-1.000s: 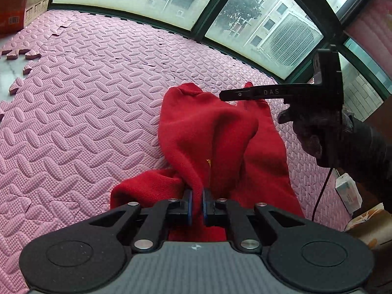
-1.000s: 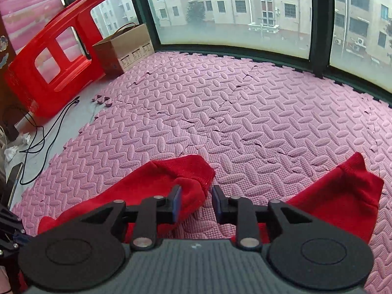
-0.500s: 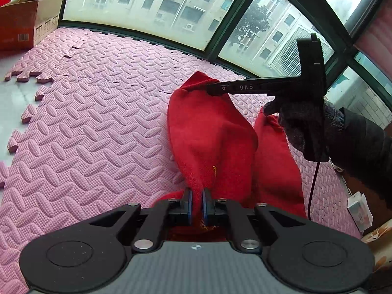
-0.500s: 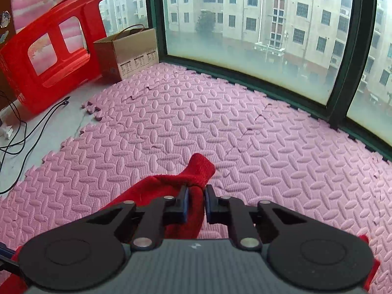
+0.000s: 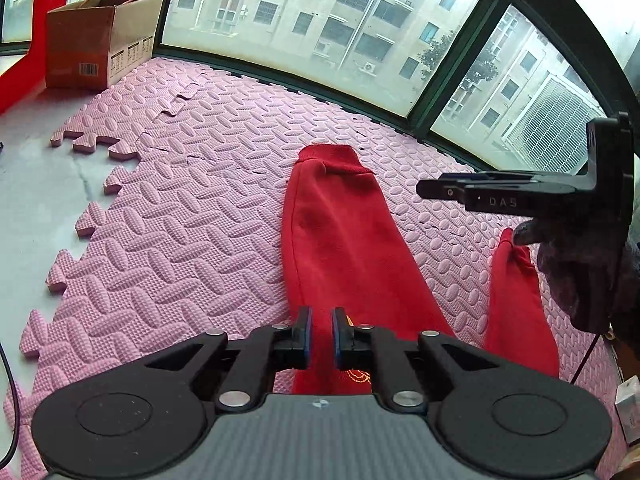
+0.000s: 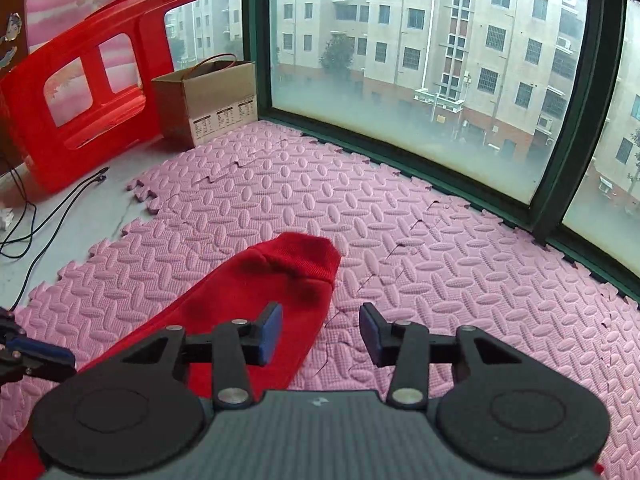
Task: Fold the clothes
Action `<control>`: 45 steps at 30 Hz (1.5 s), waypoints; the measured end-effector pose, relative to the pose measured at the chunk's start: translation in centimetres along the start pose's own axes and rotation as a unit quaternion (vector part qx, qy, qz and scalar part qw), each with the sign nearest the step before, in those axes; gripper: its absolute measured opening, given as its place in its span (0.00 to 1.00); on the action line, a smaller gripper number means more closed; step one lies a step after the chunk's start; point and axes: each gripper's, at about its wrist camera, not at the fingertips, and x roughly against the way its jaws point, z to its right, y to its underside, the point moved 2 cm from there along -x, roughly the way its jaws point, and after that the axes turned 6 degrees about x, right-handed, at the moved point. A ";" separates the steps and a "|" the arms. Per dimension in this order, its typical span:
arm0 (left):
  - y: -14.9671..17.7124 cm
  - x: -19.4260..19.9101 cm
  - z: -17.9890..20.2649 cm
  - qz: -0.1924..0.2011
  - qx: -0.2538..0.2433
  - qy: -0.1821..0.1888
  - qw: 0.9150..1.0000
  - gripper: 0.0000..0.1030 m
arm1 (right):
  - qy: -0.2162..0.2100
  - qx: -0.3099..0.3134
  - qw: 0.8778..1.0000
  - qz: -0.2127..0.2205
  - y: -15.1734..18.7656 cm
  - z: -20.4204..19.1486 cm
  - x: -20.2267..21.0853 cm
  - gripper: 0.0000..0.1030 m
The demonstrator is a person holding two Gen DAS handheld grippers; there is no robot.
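— On the pink foam floor mat (image 5: 192,216), centre frame: red garment (image 5: 340,248), one leg stretched toward the window, cuff farthest.
— Left hand-held gripper (image 5: 319,334)?
— Jaws opening slightly, red cloth between them.
— Right hand-held gripper (image 6: 320,334)?
— Jaws spreading apart, nothing pinched; cuff just beyond its left pad.

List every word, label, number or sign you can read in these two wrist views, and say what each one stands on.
"DAS": white letters on the side of the right claw.
Barcode on the cardboard box: its digits are too small to read.
Three printed panels on the cardboard box: too small to read.
Gold embroidery on the red garment, beside the left claw: mostly hidden, unreadable.
Small white box at the right edge: print blurred.
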 end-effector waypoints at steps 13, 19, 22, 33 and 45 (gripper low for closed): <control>-0.6 -1.4 1.1 -0.003 -0.016 -0.002 1.000 0.11 | -0.092 0.044 0.995 -0.017 8.4 -5.9 2.1 0.42; -0.8 -3.3 2.6 -0.008 -0.059 -0.025 0.998 0.11 | -0.091 0.073 0.993 -0.001 8.7 -7.5 1.7 0.43; -0.8 -4.2 2.0 -0.016 -0.065 -0.054 0.996 0.10 | -0.099 0.075 0.992 -0.011 8.9 -8.0 1.1 0.46; -1.2 -4.5 0.4 -0.015 -0.078 -0.101 0.992 0.10 | -0.102 0.045 0.994 0.021 8.1 -7.0 0.8 0.50; -1.3 -3.5 1.7 -0.002 -0.091 -0.082 0.993 0.13 | -0.119 0.027 0.992 -0.010 8.6 -6.3 -0.7 0.52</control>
